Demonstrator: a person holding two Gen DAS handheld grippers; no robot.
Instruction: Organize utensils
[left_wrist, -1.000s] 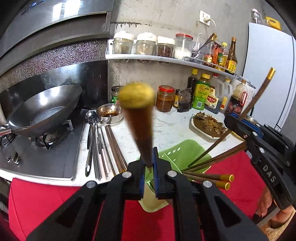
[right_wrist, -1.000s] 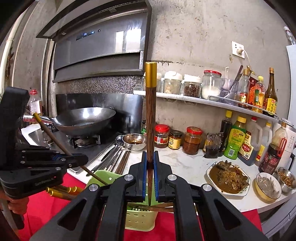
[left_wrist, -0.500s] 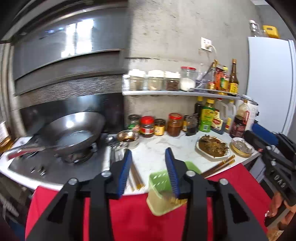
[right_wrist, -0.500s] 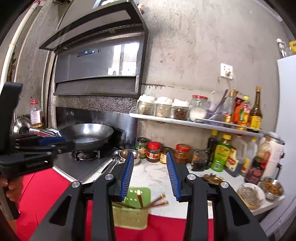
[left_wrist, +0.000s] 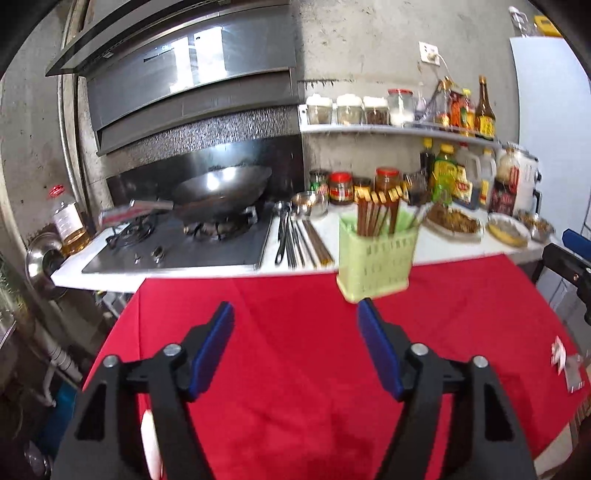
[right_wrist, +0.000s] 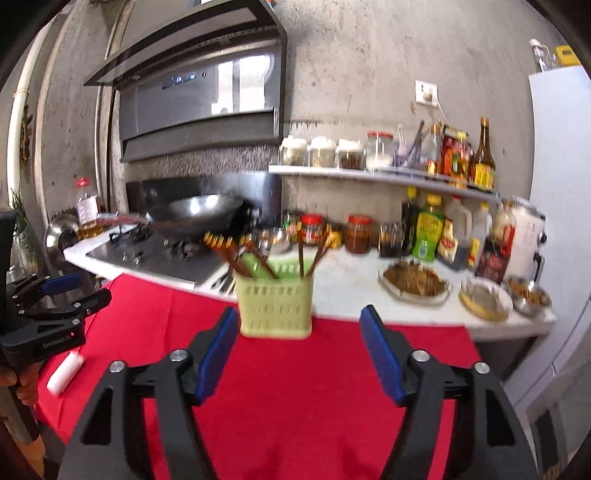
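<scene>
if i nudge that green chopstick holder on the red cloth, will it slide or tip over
Probably tip before it slides. The green holder looks like thin perforated plastic, so likely light, and it is taller than its base. The chopsticks lean out well above its rim, which raises the weight. The red cloth may bunch under it rather than let it glide.

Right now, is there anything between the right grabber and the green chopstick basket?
Nothing. In the right wrist view, only bare red cloth lies between the right gripper, whose empty jaws are opening, and the green basket.
</scene>
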